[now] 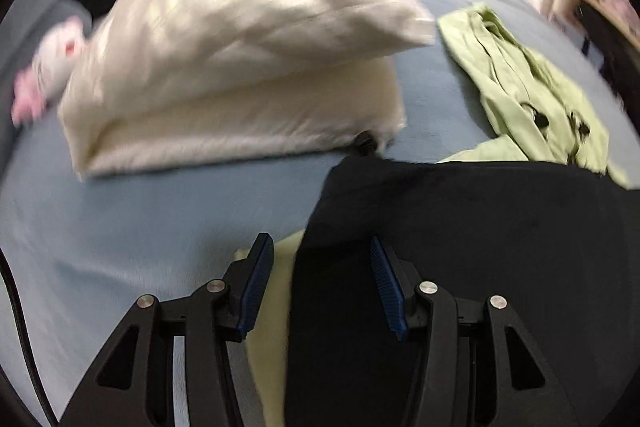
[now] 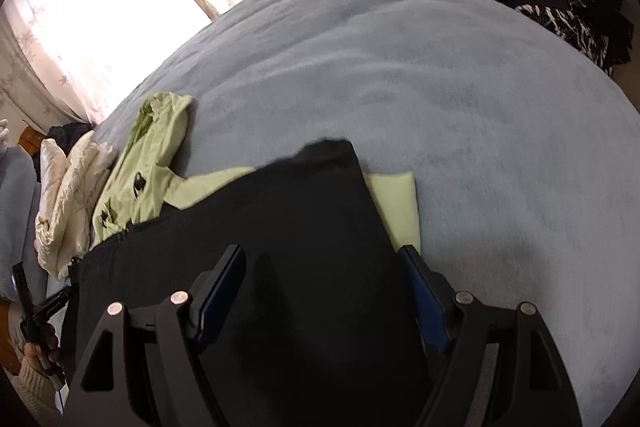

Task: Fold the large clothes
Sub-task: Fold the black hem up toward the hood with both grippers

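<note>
A black garment point(image 1: 460, 227) lies folded on the blue bed, on top of a light green garment point(image 1: 532, 95). My left gripper point(image 1: 318, 247) is open, its jaws over the black garment's left edge, with green cloth point(image 1: 276, 291) showing beneath. In the right wrist view the black garment point(image 2: 304, 211) fills the lower middle, with the green garment point(image 2: 136, 171) to its left and a green corner point(image 2: 396, 203) to its right. My right gripper point(image 2: 324, 259) is open above the black cloth, holding nothing.
A cream quilted coat point(image 1: 240, 67) lies heaped at the back left, also in the right wrist view point(image 2: 68, 195). The blue bedcover point(image 2: 440, 87) spreads to the right. Curtains point(image 2: 100, 7) and a window stand behind. Dark patterned clothes point(image 2: 540, 11) lie at the far right.
</note>
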Action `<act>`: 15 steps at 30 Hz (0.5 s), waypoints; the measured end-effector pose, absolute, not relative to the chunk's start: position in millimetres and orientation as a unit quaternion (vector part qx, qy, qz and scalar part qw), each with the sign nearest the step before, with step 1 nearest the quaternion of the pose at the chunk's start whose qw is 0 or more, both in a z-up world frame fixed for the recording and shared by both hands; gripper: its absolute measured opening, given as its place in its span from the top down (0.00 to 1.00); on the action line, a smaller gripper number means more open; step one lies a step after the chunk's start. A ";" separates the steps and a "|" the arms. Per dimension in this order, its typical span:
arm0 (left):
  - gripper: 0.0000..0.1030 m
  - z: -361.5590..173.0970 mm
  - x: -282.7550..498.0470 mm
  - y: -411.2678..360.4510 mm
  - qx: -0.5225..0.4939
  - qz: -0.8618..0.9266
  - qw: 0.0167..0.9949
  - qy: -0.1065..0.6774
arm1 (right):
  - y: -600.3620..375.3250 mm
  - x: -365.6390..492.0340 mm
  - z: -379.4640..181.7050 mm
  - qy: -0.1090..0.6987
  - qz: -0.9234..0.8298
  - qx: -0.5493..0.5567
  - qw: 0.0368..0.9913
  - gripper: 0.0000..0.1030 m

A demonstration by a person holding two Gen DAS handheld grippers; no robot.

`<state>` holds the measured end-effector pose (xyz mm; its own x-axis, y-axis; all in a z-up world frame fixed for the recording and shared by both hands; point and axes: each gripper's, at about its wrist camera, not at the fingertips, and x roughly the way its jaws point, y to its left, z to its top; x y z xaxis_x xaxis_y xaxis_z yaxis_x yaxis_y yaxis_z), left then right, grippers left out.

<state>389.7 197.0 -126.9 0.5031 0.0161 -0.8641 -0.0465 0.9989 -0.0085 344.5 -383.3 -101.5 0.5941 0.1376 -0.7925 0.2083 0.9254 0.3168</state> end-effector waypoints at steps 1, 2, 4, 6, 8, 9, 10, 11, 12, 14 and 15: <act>0.53 -128.2 388.5 203.6 -0.028 0.011 0.864 0.503 | -383.5 346.8 -100.3 0.449 -0.018 0.192 0.873 0.24; 0.53 -131.1 385.2 207.6 -0.034 0.006 0.862 0.505 | -383.4 350.4 -99.9 0.449 -0.017 0.190 0.873 0.24; 0.51 -134.1 382.6 211.4 -0.031 -0.006 0.860 0.509 | -382.6 358.0 -101.1 0.452 -0.016 0.185 0.872 0.24; 0.51 -136.4 375.8 210.5 -0.026 -0.009 0.860 0.509 | -381.2 368.2 -107.7 0.465 -0.012 0.184 0.866 0.24; 0.51 -136.3 373.7 207.3 -0.019 -0.005 0.862 0.506 | -380.5 373.3 -112.5 0.469 -0.016 0.186 0.863 0.38; 0.59 -138.2 373.2 200.9 -0.015 -0.003 0.864 0.504 | -379.3 374.1 -113.5 0.465 -0.015 0.188 0.865 0.58; 0.84 -137.4 369.9 190.5 -0.003 0.000 0.867 0.499 | -377.1 374.7 -114.5 0.466 -0.012 0.187 0.865 0.69; 0.95 -136.4 369.6 185.9 0.010 0.007 0.869 0.494 | -374.3 374.2 -114.4 0.468 -0.017 0.176 0.866 0.87; 0.96 -135.3 366.9 179.4 0.023 0.016 0.872 0.488 | -371.6 371.7 -112.1 0.464 -0.022 0.162 0.870 0.93; 0.98 -130.3 359.4 169.2 0.031 0.029 0.878 0.477 | -369.2 362.3 -99.1 0.433 -0.021 0.150 0.888 0.95; 0.99 -128.8 356.0 167.5 0.029 0.032 0.880 0.473 | -368.8 356.4 -89.1 0.411 -0.020 0.147 0.900 0.96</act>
<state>356.0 167.5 -128.8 0.5510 0.0842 -0.8303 -0.0292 0.9962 0.0817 356.4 -368.8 -89.1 0.6620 0.0838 -0.7448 0.1572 0.9561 0.2473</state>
